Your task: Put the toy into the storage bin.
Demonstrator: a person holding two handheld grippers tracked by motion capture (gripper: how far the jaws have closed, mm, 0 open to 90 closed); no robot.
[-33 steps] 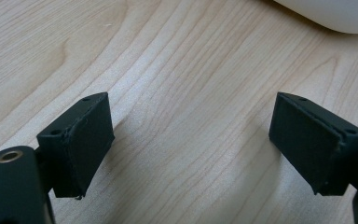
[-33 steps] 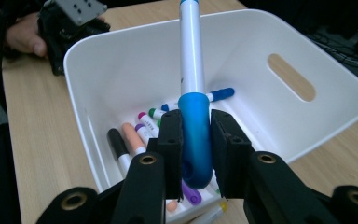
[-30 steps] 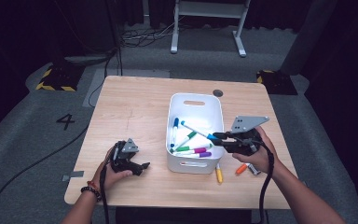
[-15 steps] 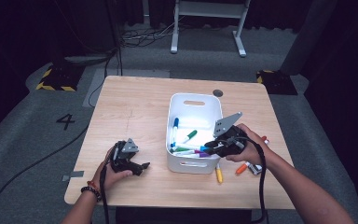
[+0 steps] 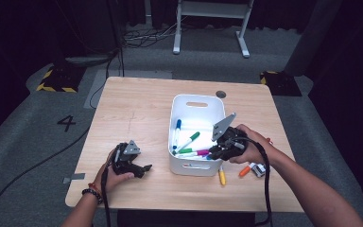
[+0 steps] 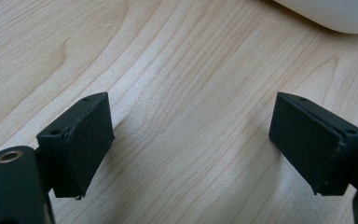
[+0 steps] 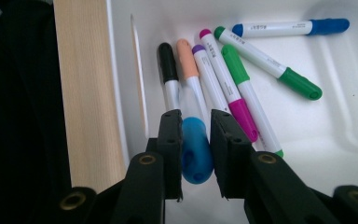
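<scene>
Blue-capped marker (image 7: 196, 151) clamped in the right tool (image 7: 196, 140), hanging over the white bin (image 5: 179, 163).

From the high view the right tool (image 5: 224, 146) sits at the bin's near right corner, with orange (image 5: 244, 170) and yellow (image 5: 222, 177) markers lying on the bench (image 5: 137, 104) just outside; the right gripper view adds the detail, its jaws pinching the blue cap from both sides, with black, peach, purple, magenta and green markers (image 7: 242, 86) lying below. Over on the left, the left tool (image 6: 191, 140) gapes wide open, nothing in it, bare wood beneath, well apart from the bin.
</scene>
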